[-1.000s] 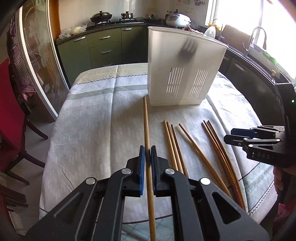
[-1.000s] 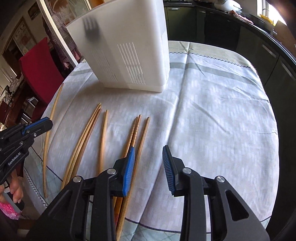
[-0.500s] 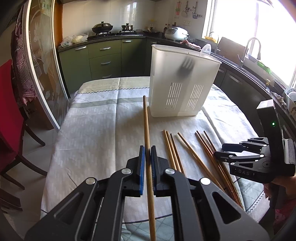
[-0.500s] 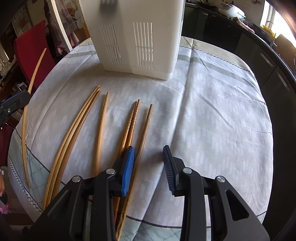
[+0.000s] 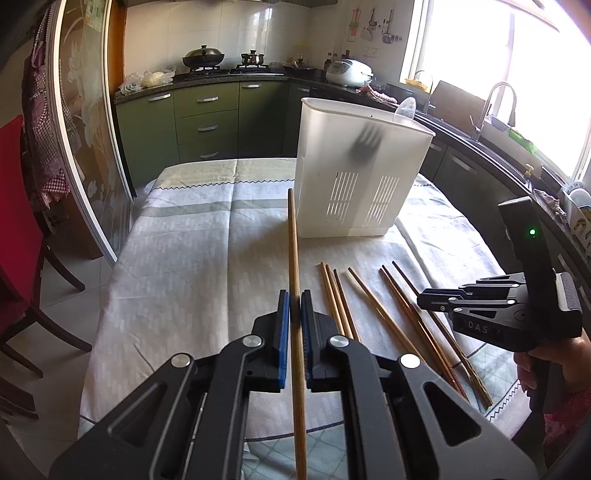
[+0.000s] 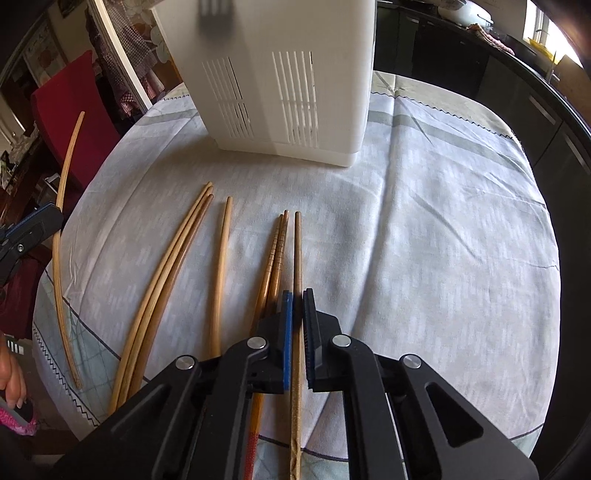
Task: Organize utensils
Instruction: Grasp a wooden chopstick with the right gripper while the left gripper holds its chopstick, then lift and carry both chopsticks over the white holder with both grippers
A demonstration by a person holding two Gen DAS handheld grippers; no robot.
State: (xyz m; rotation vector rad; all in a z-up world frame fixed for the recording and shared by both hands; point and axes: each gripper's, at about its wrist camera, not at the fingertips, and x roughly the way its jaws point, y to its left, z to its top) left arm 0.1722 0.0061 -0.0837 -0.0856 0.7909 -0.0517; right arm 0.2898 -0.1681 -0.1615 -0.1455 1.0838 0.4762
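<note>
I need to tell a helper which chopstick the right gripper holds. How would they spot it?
On the table, find the white holder. In front of it lie loose chopsticks; take the rightmost chopstick, clamped in the right gripper, lying apart from the ridged pair on its left.

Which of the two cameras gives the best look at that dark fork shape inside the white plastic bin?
The left wrist view: the fork shows as a whole dark blur through the white bin, below its rim. The right wrist view catches only the fork's lower part; the rest is cut off at the picture's top edge.
</note>
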